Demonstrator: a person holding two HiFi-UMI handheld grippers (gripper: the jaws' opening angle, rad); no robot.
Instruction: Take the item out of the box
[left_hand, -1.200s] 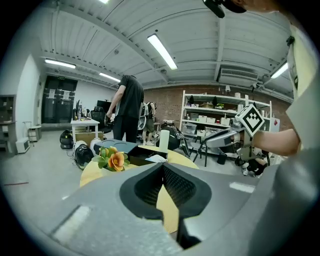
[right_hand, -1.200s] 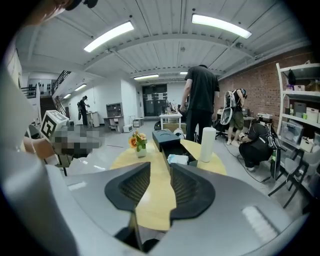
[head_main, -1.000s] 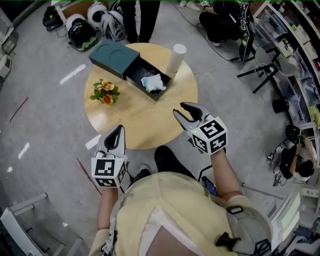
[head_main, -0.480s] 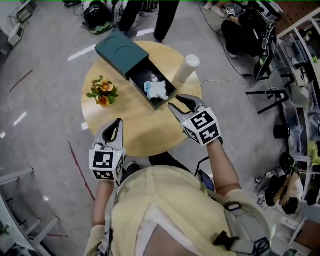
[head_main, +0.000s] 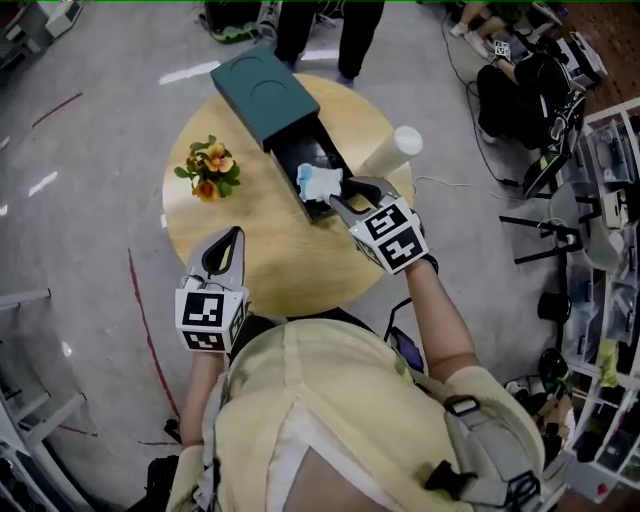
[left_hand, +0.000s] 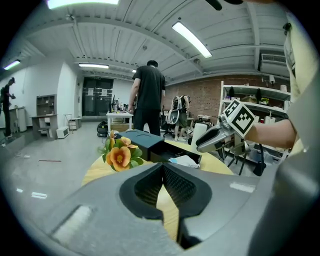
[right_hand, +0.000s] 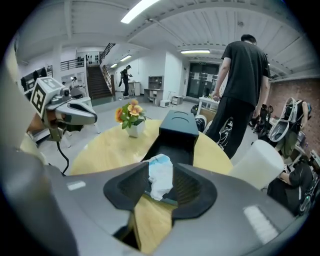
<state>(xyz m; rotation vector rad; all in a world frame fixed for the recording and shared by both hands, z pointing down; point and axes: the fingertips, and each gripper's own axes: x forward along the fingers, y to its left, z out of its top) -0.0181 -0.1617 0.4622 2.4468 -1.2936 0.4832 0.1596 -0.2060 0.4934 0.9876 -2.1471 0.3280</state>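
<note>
Right tongs (head_main: 343, 193), just opening wide, frame the white item (head_main: 320, 183) in the box (head_main: 265, 95), seemingly untouched; left tongs (head_main: 228, 238) closed.

You're working under bright, even light from ceiling strip lights (left_hand: 192, 39), which run overhead in both gripper views; one at the top edge of the left gripper view blows out to plain white. In the head view the smooth floor (head_main: 90, 230) throws back pale streaks of glare, and shadows on the table (head_main: 260, 250) are faint and soft-edged. Both gripper views bulge like a fisheye, with straight lines bowing near the rim and the corners black. Whatever lies closest to those lenses goes soft, while the middle distance stays sharp. The head view also bends at its edges.
</note>
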